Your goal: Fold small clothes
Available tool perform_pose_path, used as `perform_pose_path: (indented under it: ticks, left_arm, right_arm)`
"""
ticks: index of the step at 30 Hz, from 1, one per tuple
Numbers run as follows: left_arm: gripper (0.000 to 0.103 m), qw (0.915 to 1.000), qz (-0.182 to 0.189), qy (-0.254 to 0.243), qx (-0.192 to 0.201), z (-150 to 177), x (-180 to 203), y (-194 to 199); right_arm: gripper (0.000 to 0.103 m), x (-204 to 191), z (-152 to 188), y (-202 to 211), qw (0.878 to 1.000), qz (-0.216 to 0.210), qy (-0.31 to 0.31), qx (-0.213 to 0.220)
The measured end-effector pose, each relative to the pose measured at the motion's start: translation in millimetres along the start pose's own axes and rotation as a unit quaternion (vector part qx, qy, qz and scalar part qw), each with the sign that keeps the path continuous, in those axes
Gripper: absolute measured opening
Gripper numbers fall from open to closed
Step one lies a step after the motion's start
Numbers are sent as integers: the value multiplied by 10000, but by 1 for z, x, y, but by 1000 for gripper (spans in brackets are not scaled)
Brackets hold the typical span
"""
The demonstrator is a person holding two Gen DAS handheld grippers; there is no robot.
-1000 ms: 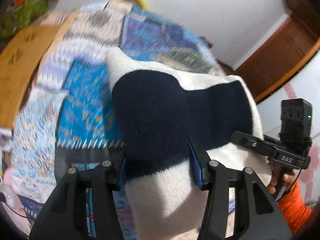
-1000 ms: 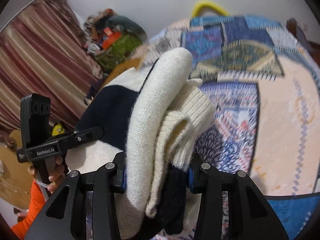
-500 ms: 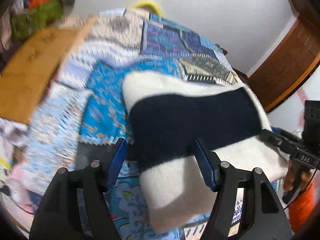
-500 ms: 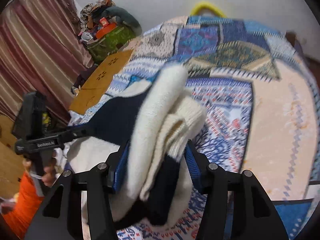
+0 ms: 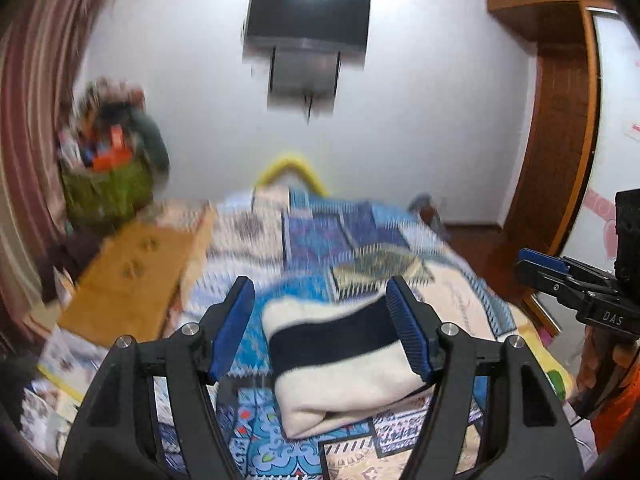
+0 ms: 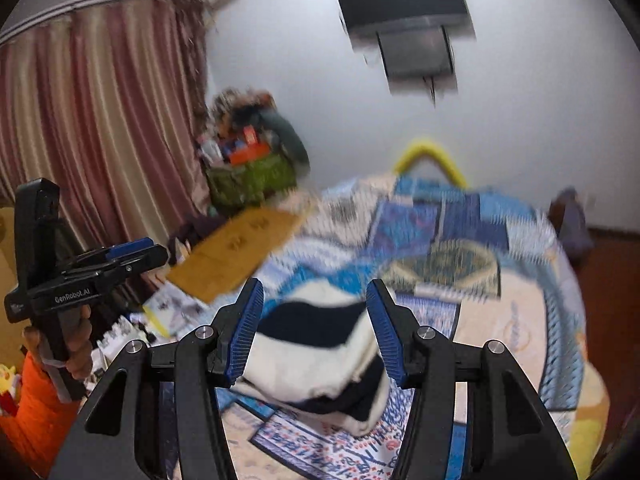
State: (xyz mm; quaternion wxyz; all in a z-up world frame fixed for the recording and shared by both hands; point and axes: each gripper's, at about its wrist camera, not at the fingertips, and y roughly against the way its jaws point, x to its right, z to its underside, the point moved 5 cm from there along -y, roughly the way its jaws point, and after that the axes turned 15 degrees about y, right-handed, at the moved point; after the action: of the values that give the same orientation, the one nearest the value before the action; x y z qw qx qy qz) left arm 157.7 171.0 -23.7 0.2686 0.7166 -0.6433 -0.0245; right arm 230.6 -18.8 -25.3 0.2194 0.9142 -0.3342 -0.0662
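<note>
Bed point(image 5: 460, 292) first, since it fills most of both views: a big mattress under a patchwork quilt in blues, creams and peach, running away from both hand-held grippers toward the white wall with the black wall-mounted TV point(image 5: 306, 26). Off to the left of the left hand-held gripper point(image 5: 322, 330) there's a flat tan cardboard-looking sheet point(image 5: 128, 272) on the bed's edge, and further back a green basket stuffed with clutter point(image 5: 108, 184), all pretty blurred.

Now the actual thing: the cream and navy striped knit sweater point(image 5: 340, 364) is sitting on the quilt as a neat folded bundle, just below and ahead of the left gripper's blue pads. From the right hand-held gripper point(image 6: 316, 332) you see it end-on point(image 6: 316, 360), layers stacked, cuffs tucked at the near side.

Both grippers are released. Jaws spread, nothing pinched, the sweater showing through the gap but lying on the bed beneath, apart from the pads. The right one also shows in the left view point(image 5: 560, 280), held in a hand with an orange sleeve, and it's empty too.

So my read: this piece is folded and set down, step basically finished. Next move probably calls for finding another small garment to start on. I can't spot one from here, so some looking around first.
</note>
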Motion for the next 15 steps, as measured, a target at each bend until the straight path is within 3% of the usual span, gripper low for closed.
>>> perform_pose_path:
  ticks: [9, 11, 15]
  left_arm:
    - [67, 9945, 46, -137, 1040, 1, 28, 82]
    - [70, 9936, 64, -151, 1116, 3, 31, 92]
    - [86, 9927, 71, -126, 1199, 10, 33, 98]
  right_arm:
    - [52, -49, -27, 66, 9928, 428, 506, 993]
    - [61, -56, -27, 73, 9907, 591, 559, 1087]
    - [83, -63, -25, 80, 9868, 863, 556, 1255]
